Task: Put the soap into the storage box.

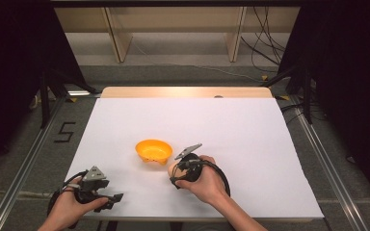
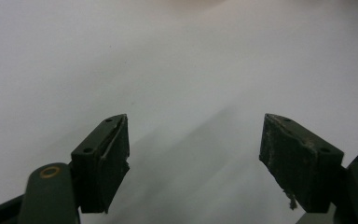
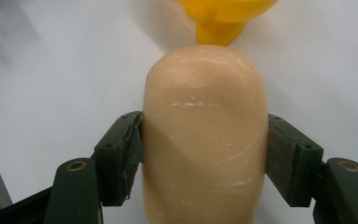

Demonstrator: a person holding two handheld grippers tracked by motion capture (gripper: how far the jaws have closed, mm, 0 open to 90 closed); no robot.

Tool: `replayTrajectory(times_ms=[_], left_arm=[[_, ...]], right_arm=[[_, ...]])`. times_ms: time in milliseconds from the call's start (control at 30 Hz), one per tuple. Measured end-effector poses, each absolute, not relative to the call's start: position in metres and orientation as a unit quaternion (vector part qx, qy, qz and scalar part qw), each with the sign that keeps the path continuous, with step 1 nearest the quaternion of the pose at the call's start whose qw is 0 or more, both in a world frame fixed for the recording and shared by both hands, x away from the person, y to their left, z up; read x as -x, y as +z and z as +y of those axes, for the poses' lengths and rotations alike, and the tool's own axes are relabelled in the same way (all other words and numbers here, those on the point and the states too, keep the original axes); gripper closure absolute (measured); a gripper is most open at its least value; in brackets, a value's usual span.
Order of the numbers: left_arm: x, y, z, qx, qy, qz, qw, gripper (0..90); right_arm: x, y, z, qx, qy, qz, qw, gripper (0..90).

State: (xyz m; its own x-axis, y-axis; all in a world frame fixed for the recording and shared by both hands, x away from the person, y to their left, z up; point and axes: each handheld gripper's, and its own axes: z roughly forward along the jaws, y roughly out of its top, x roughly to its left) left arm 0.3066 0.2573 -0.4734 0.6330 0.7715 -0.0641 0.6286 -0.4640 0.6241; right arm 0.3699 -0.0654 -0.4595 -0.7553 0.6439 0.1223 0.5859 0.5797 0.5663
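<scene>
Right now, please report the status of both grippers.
Right gripper shut on peach rounded piece, beside orange bowl. Left gripper open, nothing between jaws, over white table. Nothing between piece and bowl.

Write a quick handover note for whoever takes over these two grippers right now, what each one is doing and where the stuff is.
Right gripper: shut on the peach-coloured rounded object, a pad on each side, just short of the yellow bowl.
Left gripper: open, holding nothing, over the white table cover near its front left corner.
Done: object gripped.
Left: probably placing it in the bowl; it is not in yet.
</scene>
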Motion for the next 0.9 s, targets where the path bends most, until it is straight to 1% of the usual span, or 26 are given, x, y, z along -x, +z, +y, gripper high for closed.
replayTrajectory(times_ms=[67,100,233,367,400,733,767,900], left_arm=[[-0.305,-0.473,0.257,-0.846,0.108,0.416,0.317,23.8],[-0.307,-0.473,0.258,-0.847,0.116,0.412,0.315,23.8],[-0.305,-0.473,0.257,-0.845,0.112,0.414,0.32,23.9],[-0.307,-0.472,0.258,-0.846,0.12,0.41,0.318,23.8],[-0.305,-0.472,0.257,-0.84,0.112,0.425,0.318,23.9],[-0.306,-0.471,0.259,-0.843,0.117,0.414,0.322,23.7],[-0.306,-0.471,0.259,-0.843,0.116,0.414,0.322,23.7],[-0.307,-0.471,0.259,-0.844,0.123,0.41,0.322,23.7]], right_arm=[[-0.37,-0.459,-0.066,-0.347,0.304,0.886,0.054,35.1],[-0.37,-0.458,-0.065,-0.353,0.303,0.883,0.054,35.1],[-0.372,-0.457,-0.066,-0.347,0.31,0.883,0.06,35.1],[-0.372,-0.454,-0.067,-0.351,0.317,0.879,0.063,35.1],[-0.371,-0.453,-0.067,-0.355,0.318,0.877,0.061,35.1],[-0.376,-0.446,-0.07,-0.345,0.335,0.874,0.071,35.1],[-0.378,-0.447,-0.071,-0.336,0.338,0.875,0.079,35.1],[-0.377,-0.444,-0.07,-0.364,0.338,0.865,0.075,35.1]])
